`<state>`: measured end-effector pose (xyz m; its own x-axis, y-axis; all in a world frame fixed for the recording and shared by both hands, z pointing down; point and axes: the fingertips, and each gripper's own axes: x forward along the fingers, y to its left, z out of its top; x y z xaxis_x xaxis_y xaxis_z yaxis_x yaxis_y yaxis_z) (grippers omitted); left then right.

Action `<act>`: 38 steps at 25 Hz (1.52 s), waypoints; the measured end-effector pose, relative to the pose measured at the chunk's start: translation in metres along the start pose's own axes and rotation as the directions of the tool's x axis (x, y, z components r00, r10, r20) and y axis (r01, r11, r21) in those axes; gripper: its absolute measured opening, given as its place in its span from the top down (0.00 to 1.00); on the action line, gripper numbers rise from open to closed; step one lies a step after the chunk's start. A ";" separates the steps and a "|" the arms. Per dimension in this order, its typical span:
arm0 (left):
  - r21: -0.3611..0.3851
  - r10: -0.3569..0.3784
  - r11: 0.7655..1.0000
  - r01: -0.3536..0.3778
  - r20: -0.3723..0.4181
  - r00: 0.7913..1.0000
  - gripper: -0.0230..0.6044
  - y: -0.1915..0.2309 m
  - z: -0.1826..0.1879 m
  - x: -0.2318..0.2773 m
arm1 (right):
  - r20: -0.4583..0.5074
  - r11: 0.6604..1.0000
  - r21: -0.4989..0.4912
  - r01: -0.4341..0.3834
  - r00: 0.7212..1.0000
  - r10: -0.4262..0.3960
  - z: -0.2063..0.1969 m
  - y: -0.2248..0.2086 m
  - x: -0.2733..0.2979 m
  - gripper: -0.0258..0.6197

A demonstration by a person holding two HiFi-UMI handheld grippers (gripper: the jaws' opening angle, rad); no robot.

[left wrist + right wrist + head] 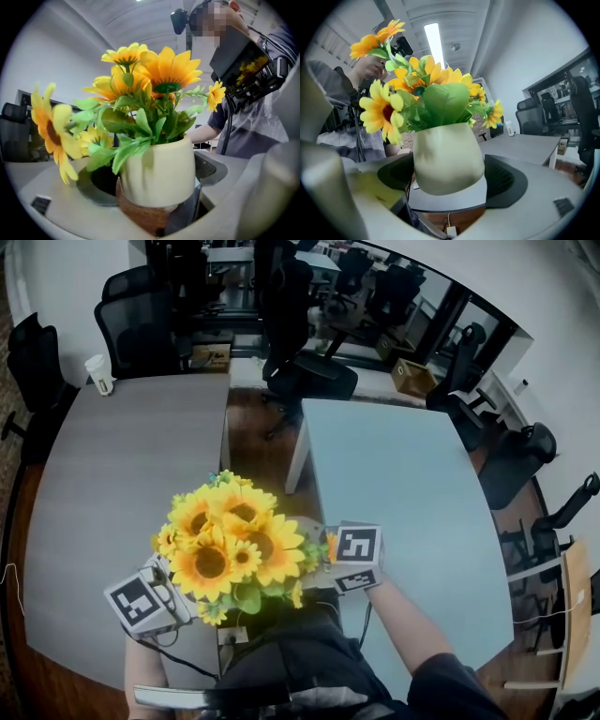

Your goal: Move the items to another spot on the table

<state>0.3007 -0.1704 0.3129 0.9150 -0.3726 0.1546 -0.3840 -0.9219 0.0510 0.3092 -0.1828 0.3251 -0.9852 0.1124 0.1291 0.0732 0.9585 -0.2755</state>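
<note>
Head view: we hold the sunflower pot (230,540) aloft over the grey counter's (112,474) near corner. The jaws of the left gripper (154,187) and right gripper (447,178) clamp its cream wall; we should squeeze evenly and keep it upright.

Nothing in these views can be read as a word, brand or number. The only signs are black-and-white square code markers on two cubes: the left cube (141,601) at seven o'clock from the sunflowers (230,540) and the right cube (358,549) at three o'clock. A cardboard box (211,355) at twelve o'clock carries dark print too small to read.
</note>
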 end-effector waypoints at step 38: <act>-0.131 0.151 0.975 -0.180 -0.206 0.967 0.17 0.253 -0.009 0.172 | 0.204 0.988 0.060 -0.142 0.971 0.127 0.035 -0.292 -0.086 0.23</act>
<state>0.3595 -0.4670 0.3616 0.8012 -0.4777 0.3604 -0.5555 -0.8176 0.1515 0.3674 -0.4811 0.3613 -0.9786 0.1777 -0.1040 0.2032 0.9155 -0.3473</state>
